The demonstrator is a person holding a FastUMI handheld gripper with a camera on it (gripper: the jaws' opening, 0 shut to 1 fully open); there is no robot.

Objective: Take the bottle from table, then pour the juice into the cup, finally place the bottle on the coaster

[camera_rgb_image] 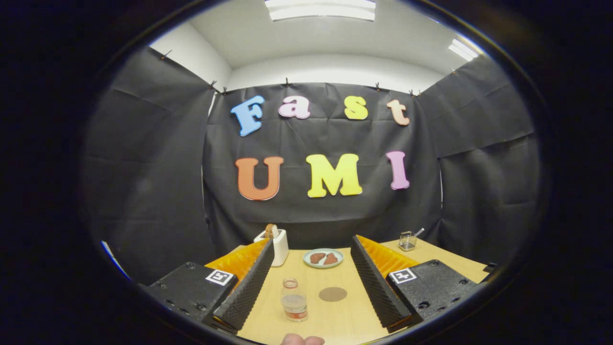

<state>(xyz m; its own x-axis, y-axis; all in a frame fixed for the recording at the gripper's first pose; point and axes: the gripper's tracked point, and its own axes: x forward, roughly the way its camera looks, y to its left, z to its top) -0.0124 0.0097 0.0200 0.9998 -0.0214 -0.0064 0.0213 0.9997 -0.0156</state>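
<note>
A small clear bottle (294, 301) with pale liquid and a reddish band near its base stands upright on the wooden table (335, 321). It is between my two fingers, nearer the left one, and neither finger touches it. My gripper (312, 241) is open wide. A round brown coaster (333, 293) lies flat just right of the bottle, also between the fingers. A clear glass cup (407, 240) with a thin stick in it stands beyond the right finger, at the table's far right.
A white toaster (277, 244) with a slice of bread in it stands beyond the left fingertip. A plate (323, 258) with two brown pieces of food sits further out between the fingers. A person's fingertips (301, 340) show at the near table edge.
</note>
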